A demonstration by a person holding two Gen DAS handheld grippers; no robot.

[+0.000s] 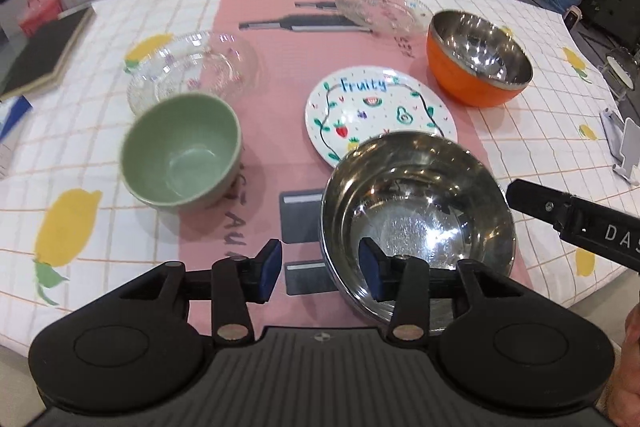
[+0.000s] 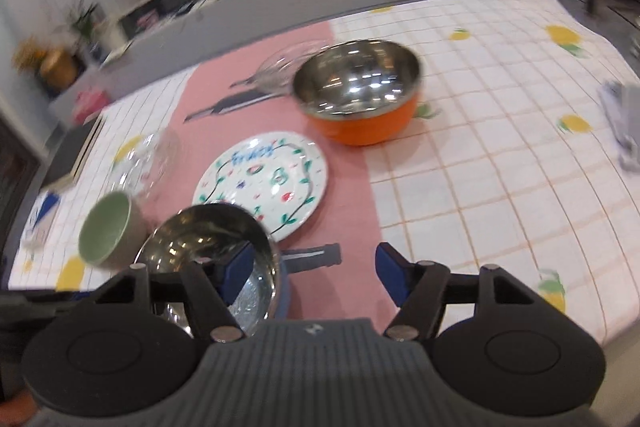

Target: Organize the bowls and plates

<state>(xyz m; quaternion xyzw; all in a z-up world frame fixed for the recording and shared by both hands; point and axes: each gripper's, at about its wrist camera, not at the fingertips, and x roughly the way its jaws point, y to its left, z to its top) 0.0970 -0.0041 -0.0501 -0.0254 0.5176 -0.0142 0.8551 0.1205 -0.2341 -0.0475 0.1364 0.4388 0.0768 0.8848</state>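
In the left wrist view, a glass plate (image 1: 192, 67) is seen at the left, with a green bowl (image 1: 182, 153) just below it. A fruit-painted plate (image 1: 380, 111) lies at the centre, partly covered by a steel bowl (image 1: 416, 219) with a blue outside at lower right. A second glass plate (image 1: 380, 9) and an orange bowl (image 1: 478, 57) are seen at upper right. The left gripper (image 1: 320, 271) is spread, with the steel bowl's rim between its jaws, unpinched. The right gripper (image 2: 316, 275) is spread too, its left pad inside that bowl, nothing held.
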